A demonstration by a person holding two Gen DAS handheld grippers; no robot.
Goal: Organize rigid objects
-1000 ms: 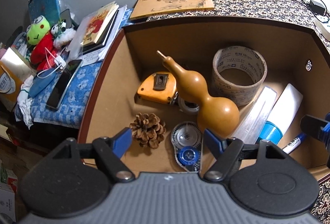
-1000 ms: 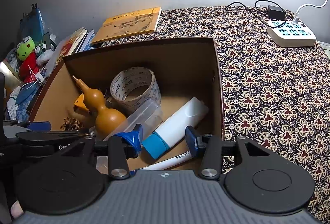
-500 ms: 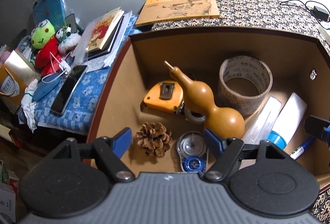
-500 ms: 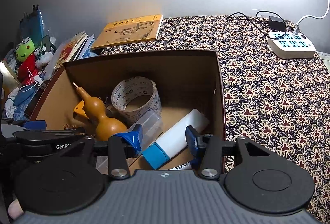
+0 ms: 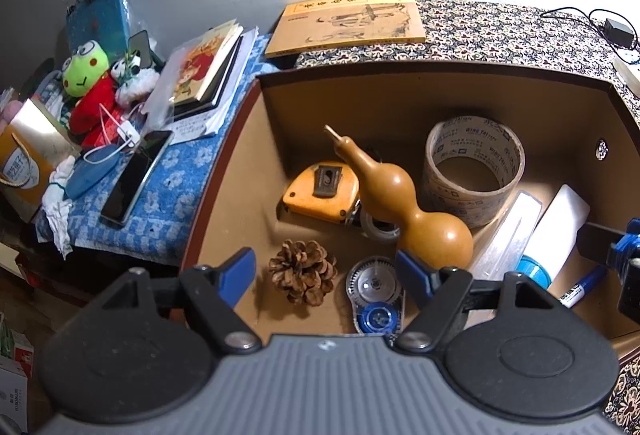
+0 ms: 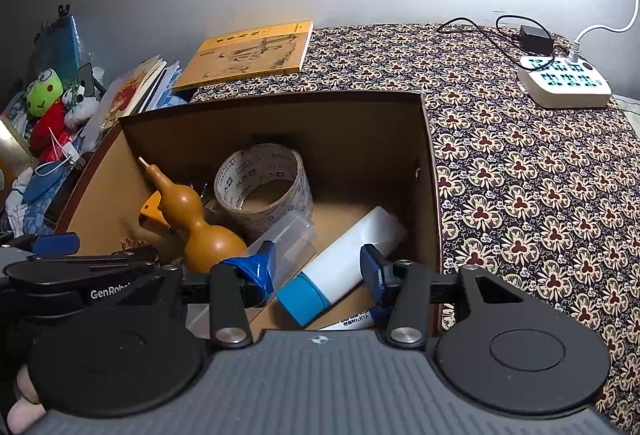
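Note:
An open brown box (image 5: 400, 83) (image 6: 434, 171) holds a tan gourd (image 5: 404, 203) (image 6: 192, 219), a tape roll (image 5: 474, 171) (image 6: 264, 187), an orange tape measure (image 5: 320, 191), a pine cone (image 5: 302, 271), a correction tape (image 5: 374, 295), a clear case (image 5: 508, 235), a white bottle with a blue cap (image 5: 556, 231) (image 6: 344, 263) and a blue marker (image 5: 580, 287). My left gripper (image 5: 326, 269) is open and empty above the box's near edge. My right gripper (image 6: 318, 267) is open and empty above the white bottle.
A yellow book (image 5: 348, 23) (image 6: 248, 55) lies behind the box on the patterned cloth (image 6: 540, 175). A power strip (image 6: 564, 83) sits at the far right. Left of the box are books (image 5: 208, 67), a phone (image 5: 136, 175) and a frog plush (image 5: 86, 75).
Both grippers have drawn back and upward from the box. Both stay open and empty. The things in the box have not moved.

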